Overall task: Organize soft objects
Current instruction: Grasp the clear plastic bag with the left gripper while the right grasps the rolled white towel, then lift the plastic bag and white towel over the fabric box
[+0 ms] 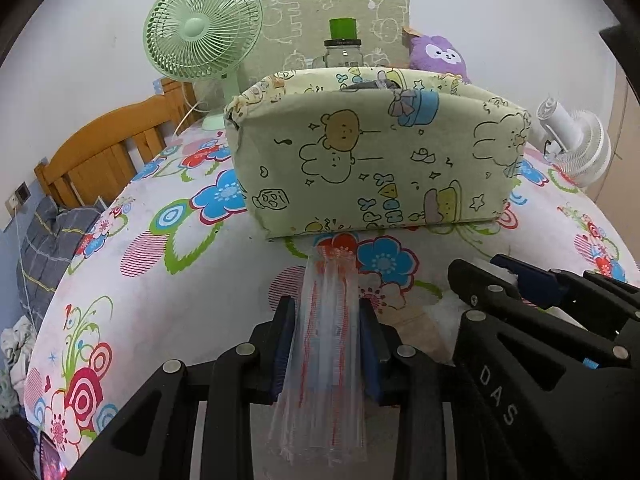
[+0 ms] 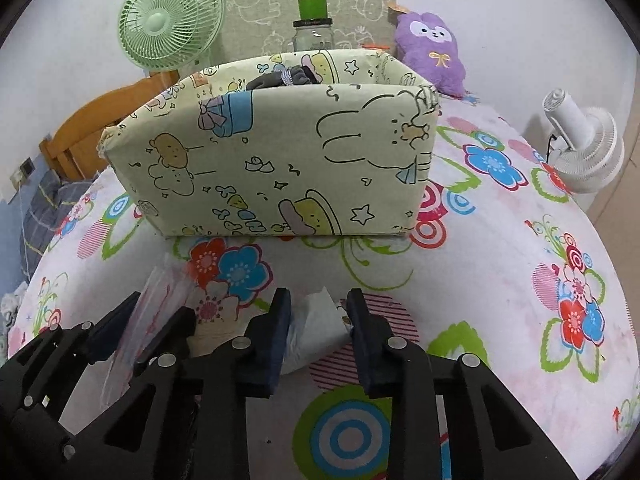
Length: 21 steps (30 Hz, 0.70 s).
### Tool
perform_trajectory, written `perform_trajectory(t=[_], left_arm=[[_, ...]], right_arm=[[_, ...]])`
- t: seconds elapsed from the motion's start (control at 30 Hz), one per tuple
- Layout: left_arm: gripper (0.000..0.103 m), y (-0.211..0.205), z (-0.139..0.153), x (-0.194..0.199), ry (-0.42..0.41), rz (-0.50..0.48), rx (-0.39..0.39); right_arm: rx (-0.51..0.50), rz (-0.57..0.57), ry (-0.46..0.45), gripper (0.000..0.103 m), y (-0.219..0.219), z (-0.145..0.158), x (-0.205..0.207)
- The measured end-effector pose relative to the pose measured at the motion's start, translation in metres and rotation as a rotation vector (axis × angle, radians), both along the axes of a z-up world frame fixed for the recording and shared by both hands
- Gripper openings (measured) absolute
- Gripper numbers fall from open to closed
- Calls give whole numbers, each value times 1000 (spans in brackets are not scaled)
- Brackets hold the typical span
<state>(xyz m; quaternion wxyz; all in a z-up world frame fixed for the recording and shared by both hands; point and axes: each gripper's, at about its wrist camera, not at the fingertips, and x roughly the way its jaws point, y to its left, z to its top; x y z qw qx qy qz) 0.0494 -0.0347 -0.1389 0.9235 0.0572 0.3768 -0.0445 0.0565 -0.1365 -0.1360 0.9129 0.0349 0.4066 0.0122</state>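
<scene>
Left wrist view: the left tongs (image 1: 326, 322) are clamped on a clear plastic bag (image 1: 324, 344) with red print, its pleated body pinched between both pads and sticking out past the tips over the bed (image 1: 192, 280). The sheet is white with bright flowers. Straight ahead, just beyond the bag's far end, stands a pale green fabric box (image 1: 372, 160) with cartoon animals; something dark shows over its rim. Behind the box are a green fan (image 1: 200, 28), a jar (image 1: 343, 53) with a green cap, and a purple plush (image 1: 438, 56) against the wall. A white fan (image 1: 576, 140) lies off to the right, and a wooden headboard (image 1: 104, 152) runs along the left. The right tongs (image 1: 486, 268) enter from the lower right, with white material between their fingers.

Right wrist view: the right tongs (image 2: 318, 308) are closed on a crumpled white soft wad (image 2: 316, 328), which fills the gap between the pads and rests low over the sheet (image 2: 500, 264). The box (image 2: 280, 160) sits ahead, well apart from the wad, with dark cloth (image 2: 288, 77) inside near the back wall. The left tongs (image 2: 162, 312) appear at lower left with the bag (image 2: 160, 292) in their grip. Green fan (image 2: 170, 18), jar (image 2: 313, 32), plush (image 2: 432, 52) and white fan (image 2: 588, 152) stand as listed above.
</scene>
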Motion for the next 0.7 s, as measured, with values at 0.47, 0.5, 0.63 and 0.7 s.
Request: perform_trajectory(t=[0.47,0.5,0.63,0.7], left_arm=[[31,-2,19,-17,-49,-19,-39],[31,-2,21,-18,-54,-20,-40],[31,-3,27,-21,-66,-24,-42],[31,-4,31,-23,-74,-27,-44]], right_arm=[[13,-7,-70,20,-4,23,-23],[12,-9,-75,20,-4,25,-25],[10,-18,-91,20,-6,32,-30],[9,-21,-100,20,-7,36,-32]])
